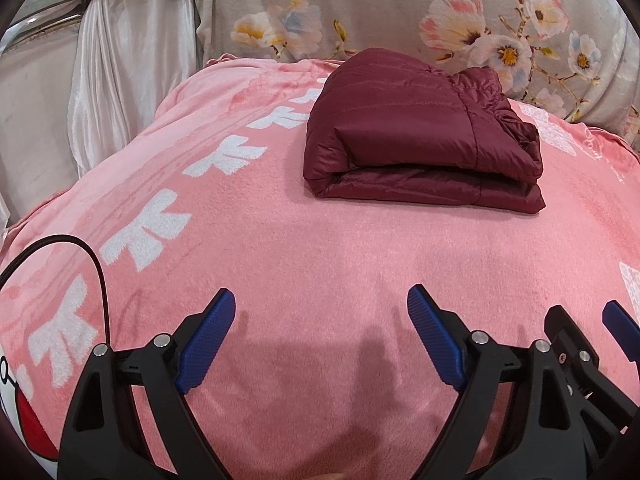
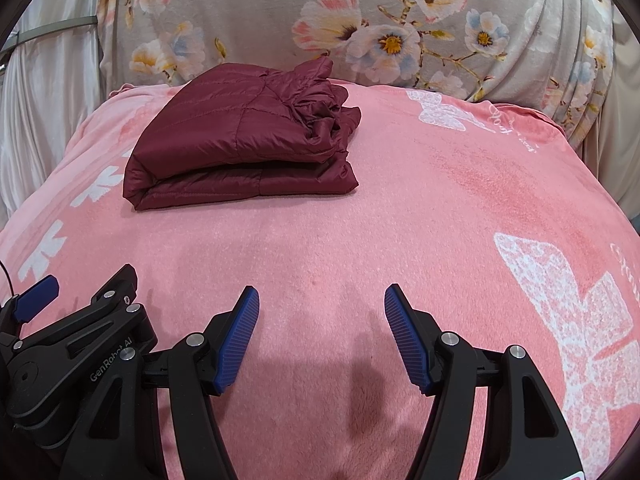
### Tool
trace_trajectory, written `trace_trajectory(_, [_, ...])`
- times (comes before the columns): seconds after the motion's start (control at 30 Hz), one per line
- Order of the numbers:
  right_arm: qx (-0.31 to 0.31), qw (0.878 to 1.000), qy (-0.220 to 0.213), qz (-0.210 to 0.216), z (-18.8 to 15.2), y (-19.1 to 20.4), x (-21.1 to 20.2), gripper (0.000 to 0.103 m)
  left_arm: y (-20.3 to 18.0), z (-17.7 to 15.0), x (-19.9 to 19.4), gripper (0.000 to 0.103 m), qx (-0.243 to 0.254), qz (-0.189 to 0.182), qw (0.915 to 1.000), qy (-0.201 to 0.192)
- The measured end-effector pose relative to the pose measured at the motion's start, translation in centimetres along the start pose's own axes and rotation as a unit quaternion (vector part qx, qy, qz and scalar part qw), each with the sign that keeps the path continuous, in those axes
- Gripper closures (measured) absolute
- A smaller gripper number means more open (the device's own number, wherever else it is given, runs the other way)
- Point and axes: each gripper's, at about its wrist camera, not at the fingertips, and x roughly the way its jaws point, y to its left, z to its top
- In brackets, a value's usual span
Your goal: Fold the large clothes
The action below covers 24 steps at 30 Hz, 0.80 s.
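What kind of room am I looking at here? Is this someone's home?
Most likely a bedroom in a home. A soft pink blanket covers what looks like a bed, a floral-print cover is draped behind it, and a satiny white curtain hangs at the side. A folded maroon jacket lies on the blanket.

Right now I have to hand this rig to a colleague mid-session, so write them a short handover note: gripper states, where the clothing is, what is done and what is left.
Left gripper: open, empty, above the pink blanket, beside the right one.
Right gripper: open, empty, also above the blanket.
Maroon puffer jacket: lies folded in a compact stack on the blanket's far part, near the floral cover; neither gripper touches it.
Done: the jacket looks folded, though its gathered right edge is somewhat bunched.
Left: perhaps tidy that edge; no other garment to fold is in view.
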Motion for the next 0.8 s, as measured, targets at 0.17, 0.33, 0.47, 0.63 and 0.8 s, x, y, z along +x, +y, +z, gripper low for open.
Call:
trace_trajectory(0.17, [0.000, 1.000, 0.000, -0.001, 0.03, 0.05, -0.03, 0.038, 0.08, -0.06, 0.02, 0.018, 0.000, 0.000, 1.0000, 0.001])
trace_trajectory(0.33, [0.000, 1.000, 0.000, -0.001, 0.02, 0.04, -0.04, 0.038, -0.07, -0.03, -0.01, 0.019, 0.001, 0.000, 1.0000, 0.001])
trace_trajectory(0.47, [0.000, 1.000, 0.000, -0.001, 0.02, 0.05, -0.02, 0.038, -0.07, -0.03, 0.01, 0.019, 0.001, -0.001, 1.0000, 0.001])
trace_trajectory(0.63, [0.000, 1.000, -0.001, -0.001, 0.02, -0.07, -0.07, 0.039, -0.10, -0.03, 0.05, 0.019, 0.003, 0.000, 1.0000, -0.001])
trace_trajectory(0.8, [-0.002, 1.000, -0.001, -0.003, 0.04, -0.19, -0.20, 0.039, -0.10, -0.02, -0.05, 0.021, 0.006, -0.001, 1.0000, -0.005])
